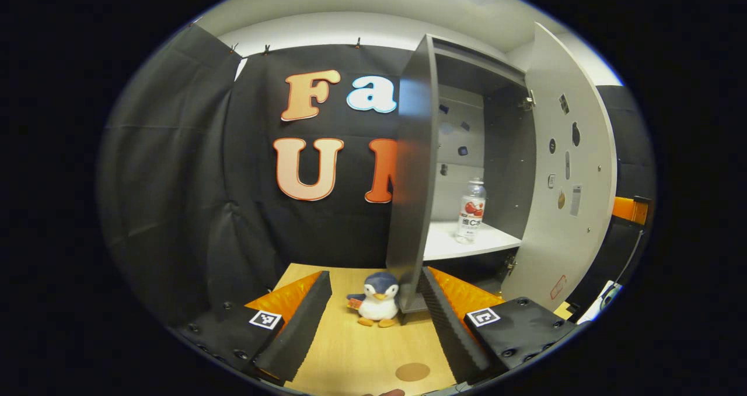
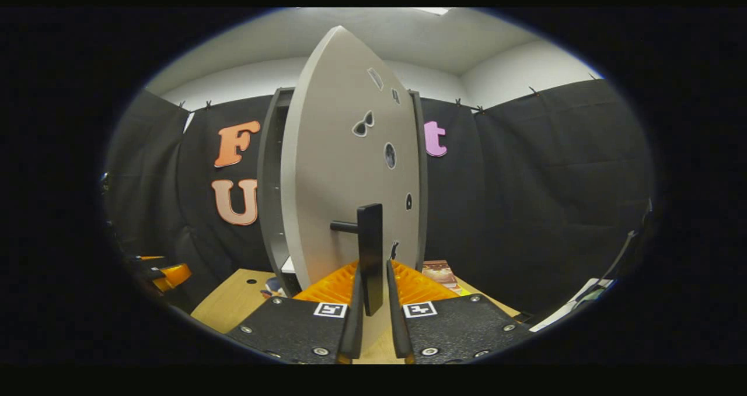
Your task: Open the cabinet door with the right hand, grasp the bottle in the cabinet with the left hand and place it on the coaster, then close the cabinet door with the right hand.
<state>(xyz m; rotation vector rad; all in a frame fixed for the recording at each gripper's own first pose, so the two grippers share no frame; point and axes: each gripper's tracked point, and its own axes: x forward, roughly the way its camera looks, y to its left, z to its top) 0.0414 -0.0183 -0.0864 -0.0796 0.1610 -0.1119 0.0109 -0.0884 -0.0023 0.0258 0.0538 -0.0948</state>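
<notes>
The right tool point(image 2: 373, 320) is clamped on the door's black handle point(image 2: 370, 256), both fingers pressing its sides — the cabinet door point(image 2: 344, 168) stands swung out. The left tool point(image 1: 373, 320) hovers with its fingers spread wide above the tabletop point(image 1: 362, 355). At its 12 o'clock sits a toy penguin point(image 1: 377, 305); at 6 o'clock lies the round coaster point(image 1: 412, 372). The bottle point(image 1: 471, 211) stands upright on the cabinet point(image 1: 508, 168) shelf point(image 1: 449, 244), at 1 o'clock.

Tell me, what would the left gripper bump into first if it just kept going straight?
Probably the toy penguin, standing on the table between the left gripper's open fingers. Behind it hangs the black cloth; the bottle stands up and right. Depth is unclear.
</notes>
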